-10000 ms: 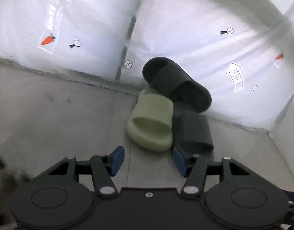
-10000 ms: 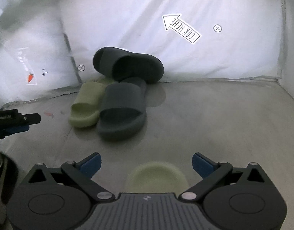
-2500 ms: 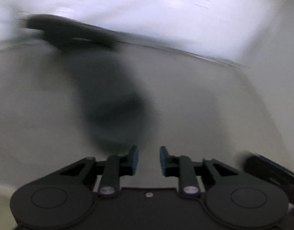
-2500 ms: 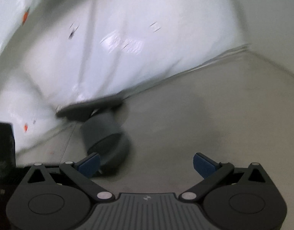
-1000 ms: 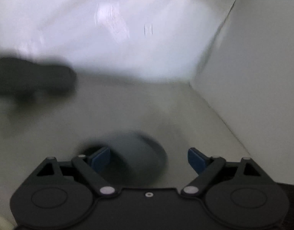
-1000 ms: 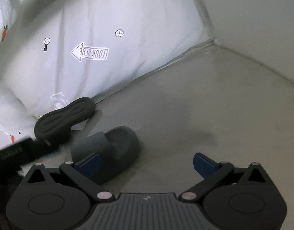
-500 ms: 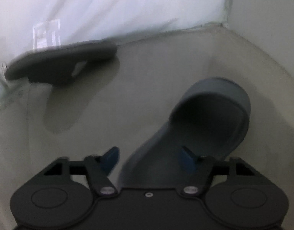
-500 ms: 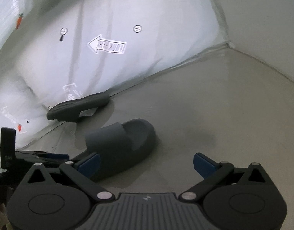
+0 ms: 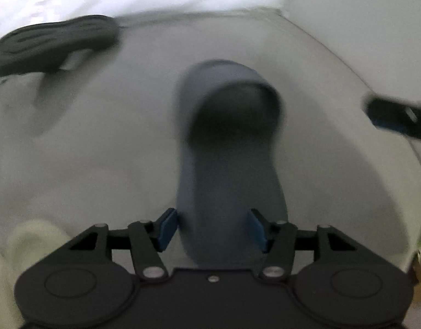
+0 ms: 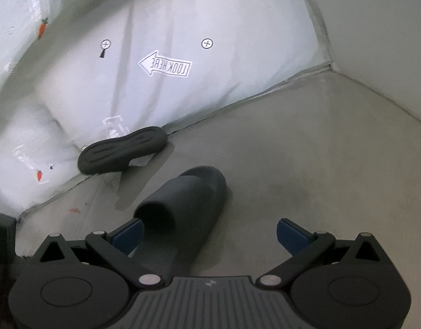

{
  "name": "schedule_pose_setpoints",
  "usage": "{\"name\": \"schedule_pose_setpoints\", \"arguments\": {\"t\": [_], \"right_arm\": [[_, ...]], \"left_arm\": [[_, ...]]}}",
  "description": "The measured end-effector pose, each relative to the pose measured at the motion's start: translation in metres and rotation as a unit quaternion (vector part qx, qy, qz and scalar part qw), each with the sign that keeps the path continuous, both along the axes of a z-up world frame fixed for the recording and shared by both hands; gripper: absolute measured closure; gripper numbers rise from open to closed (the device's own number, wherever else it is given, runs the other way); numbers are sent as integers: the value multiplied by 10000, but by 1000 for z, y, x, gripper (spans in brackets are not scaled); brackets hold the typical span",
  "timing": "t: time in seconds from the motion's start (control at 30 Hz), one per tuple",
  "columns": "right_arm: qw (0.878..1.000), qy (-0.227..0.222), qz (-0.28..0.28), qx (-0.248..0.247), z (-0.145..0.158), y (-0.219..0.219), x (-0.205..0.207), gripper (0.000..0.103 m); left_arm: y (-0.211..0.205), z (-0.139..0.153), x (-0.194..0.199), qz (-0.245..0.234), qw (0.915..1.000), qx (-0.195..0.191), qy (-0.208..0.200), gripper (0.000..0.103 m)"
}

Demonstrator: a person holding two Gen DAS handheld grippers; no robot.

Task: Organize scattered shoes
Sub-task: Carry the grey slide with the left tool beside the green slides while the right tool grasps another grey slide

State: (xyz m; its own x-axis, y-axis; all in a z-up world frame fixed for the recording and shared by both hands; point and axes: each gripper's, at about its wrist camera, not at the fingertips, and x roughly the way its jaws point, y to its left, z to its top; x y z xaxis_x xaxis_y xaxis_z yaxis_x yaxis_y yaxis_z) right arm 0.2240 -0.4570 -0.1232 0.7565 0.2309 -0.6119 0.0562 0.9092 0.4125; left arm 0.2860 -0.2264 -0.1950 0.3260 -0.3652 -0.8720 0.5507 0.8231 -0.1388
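Currently the left gripper (image 9: 212, 229) sits at the heel of the grey slide (image 9: 229, 148), fingers spread on either side of it; the blue pads (image 9: 166, 226) lie just beside the heel's edges, and blur hides whether they touch. That slide lies sole-down on the floor (image 10: 320, 148), toe pointing away toward the far wall edge. Open floor surrounds it on both sides and ahead.

The right gripper (image 10: 210, 234) is spread wide and holds nothing; its left pad (image 10: 128, 233) is near the slide's strap opening, with bare floor between the pads to the right.

A second dark slide (image 10: 122, 150) leans sole-up against the white sheet (image 10: 210, 13) at the floor's far edge, apart from the grey one. A pale green slide (image 9: 32, 240) shows at the lower left of the left view, blurred
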Motion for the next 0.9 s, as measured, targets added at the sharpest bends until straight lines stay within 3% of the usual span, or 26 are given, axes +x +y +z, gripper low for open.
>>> {"name": "schedule_pose_setpoints", "arguments": {"t": [0.17, 0.3, 0.43, 0.53, 0.73, 0.9], "right_arm": [[10000, -12, 88, 44, 3, -8, -28, 0], [9998, -2, 194, 22, 1, -17, -44, 0], [9997, 27, 257, 12, -2, -25, -59, 0], [9995, 13, 294, -65, -2, -31, -70, 0], [9997, 52, 243, 4, -5, -40, -85, 0], [9995, 83, 304, -16, -6, -39, -93, 0]], "left_arm": [[-10, 8, -29, 226, 9997, -69, 28, 43], [-4, 19, -35, 912, 9948, 38, -444, 22], [-6, 11, -26, 1169, 9922, -179, -400, 22], [-13, 2, -25, 1318, 9908, -122, -277, 19], [9, 2, -45, 1909, 9800, -550, 78, 19], [9, 10, -64, 1832, 9818, -481, 111, 19]]}}
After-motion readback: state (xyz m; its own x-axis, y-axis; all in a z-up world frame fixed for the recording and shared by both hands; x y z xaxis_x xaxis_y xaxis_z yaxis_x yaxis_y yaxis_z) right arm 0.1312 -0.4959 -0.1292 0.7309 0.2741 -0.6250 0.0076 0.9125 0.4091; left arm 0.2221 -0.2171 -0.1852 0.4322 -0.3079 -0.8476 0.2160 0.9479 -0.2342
